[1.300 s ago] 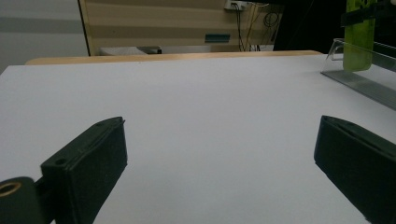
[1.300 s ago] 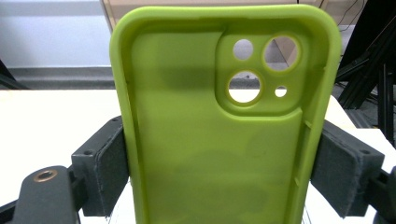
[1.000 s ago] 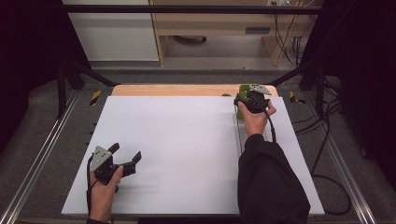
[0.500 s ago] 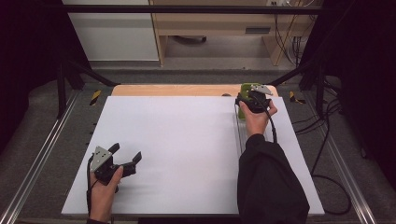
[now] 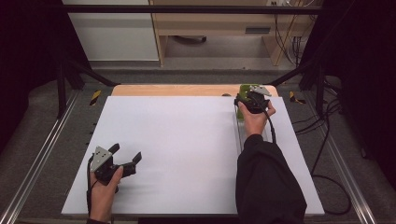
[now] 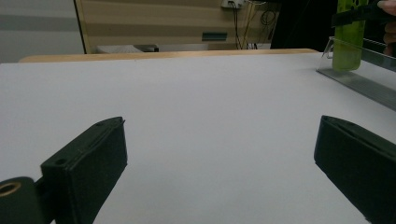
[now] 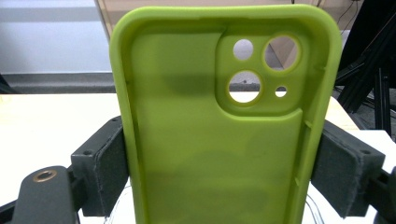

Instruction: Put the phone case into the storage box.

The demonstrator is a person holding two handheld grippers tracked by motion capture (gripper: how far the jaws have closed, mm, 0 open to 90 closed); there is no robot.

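A lime-green phone case [image 7: 219, 140] stands upright between my right gripper's [image 7: 219, 158] two black pads [image 7: 109, 161], its hollow inner side and camera cut-outs facing the camera. In the high view that right gripper [image 5: 248, 99] is at the far right of the white table top [image 5: 177, 140], shut on the green case [image 5: 242, 88]. My left gripper [image 5: 126, 153] rests near the front left corner, jaws wide apart with nothing between them. From the left gripper [image 6: 219, 140] view the case [image 6: 348, 42] shows far off at the upper right.
A clear plastic strip [image 5: 239, 133] runs along the table below the right hand, also seen as a rail [image 6: 359, 84]. A wooden board edge [image 5: 177, 89] borders the back. Metal rails [image 5: 37, 158] flank the table, and cables [image 5: 327, 154] lie on the floor at right.
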